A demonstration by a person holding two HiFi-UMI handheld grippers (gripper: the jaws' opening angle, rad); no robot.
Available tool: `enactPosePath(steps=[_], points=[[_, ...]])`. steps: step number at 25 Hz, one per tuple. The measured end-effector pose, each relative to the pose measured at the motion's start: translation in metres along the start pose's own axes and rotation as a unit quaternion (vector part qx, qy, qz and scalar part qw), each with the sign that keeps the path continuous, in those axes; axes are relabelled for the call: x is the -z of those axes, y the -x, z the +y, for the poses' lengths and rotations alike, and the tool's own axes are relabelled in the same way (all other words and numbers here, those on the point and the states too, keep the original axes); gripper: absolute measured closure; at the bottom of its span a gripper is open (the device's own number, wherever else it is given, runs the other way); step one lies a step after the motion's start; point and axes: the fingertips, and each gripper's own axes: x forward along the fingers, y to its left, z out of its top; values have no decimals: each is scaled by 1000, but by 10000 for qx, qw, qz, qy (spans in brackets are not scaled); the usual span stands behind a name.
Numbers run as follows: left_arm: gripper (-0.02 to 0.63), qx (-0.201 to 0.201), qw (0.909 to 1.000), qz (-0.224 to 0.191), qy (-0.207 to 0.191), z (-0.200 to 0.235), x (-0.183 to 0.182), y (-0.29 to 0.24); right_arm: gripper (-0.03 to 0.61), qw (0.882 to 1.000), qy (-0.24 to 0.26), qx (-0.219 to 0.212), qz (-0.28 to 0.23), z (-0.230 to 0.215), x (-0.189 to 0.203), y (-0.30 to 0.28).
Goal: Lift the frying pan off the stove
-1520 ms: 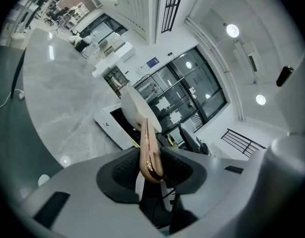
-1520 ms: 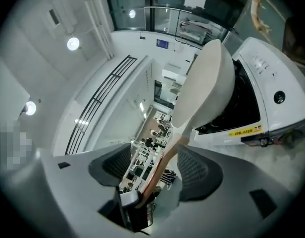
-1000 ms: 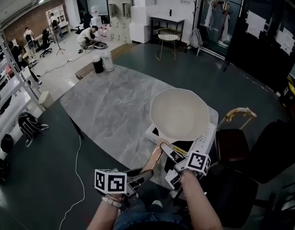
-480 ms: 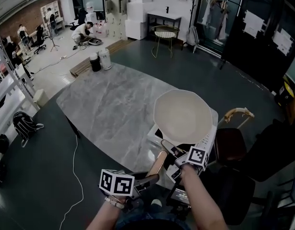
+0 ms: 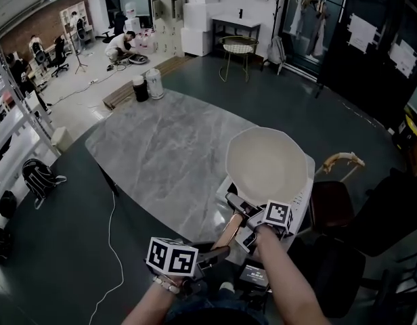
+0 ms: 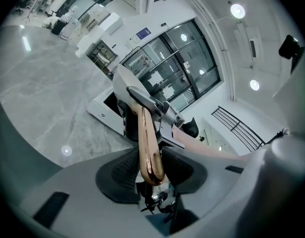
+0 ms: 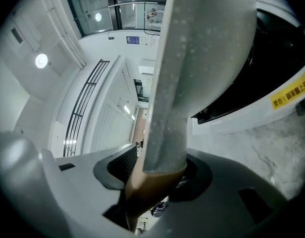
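Observation:
A cream frying pan (image 5: 268, 164) sits on a white induction stove (image 5: 298, 202) at the near corner of the marble table (image 5: 161, 154). Its copper handle (image 5: 229, 230) points back toward me. My left gripper (image 5: 210, 252) is shut on the handle's end (image 6: 148, 148), which lies between the dark pads of that left gripper (image 6: 151, 170). My right gripper (image 5: 248, 214) is where the handle joins the pan. In the right gripper view the pan's grey neck (image 7: 167, 113) stands between the jaws of my right gripper (image 7: 157, 170), which have just been closing. A thin gap still shows at one pad.
The stove's black top and yellow label (image 7: 291, 95) lie just right of the right gripper. A dark chair (image 5: 337, 208) with a wooden arm (image 5: 340, 160) stands right of the table. A cable (image 5: 110, 235) and a backpack (image 5: 42, 175) lie on the floor at left. People work far back.
My right gripper has slid along the handle toward the pan, and its jaws have narrowed around the neck. The left gripper keeps its hold on the handle's end. The pan stays on the stove.

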Motion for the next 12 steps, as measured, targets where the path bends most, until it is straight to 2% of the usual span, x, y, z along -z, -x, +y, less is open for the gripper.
enactPosePath(steps=[4, 12], points=[[466, -107, 9997, 197, -89, 15, 12, -1, 377, 9995, 242, 156, 125, -8, 8, -2], [475, 238, 9996, 136, 9, 36, 22, 5, 380, 9985, 422, 306, 141, -14, 17, -3]])
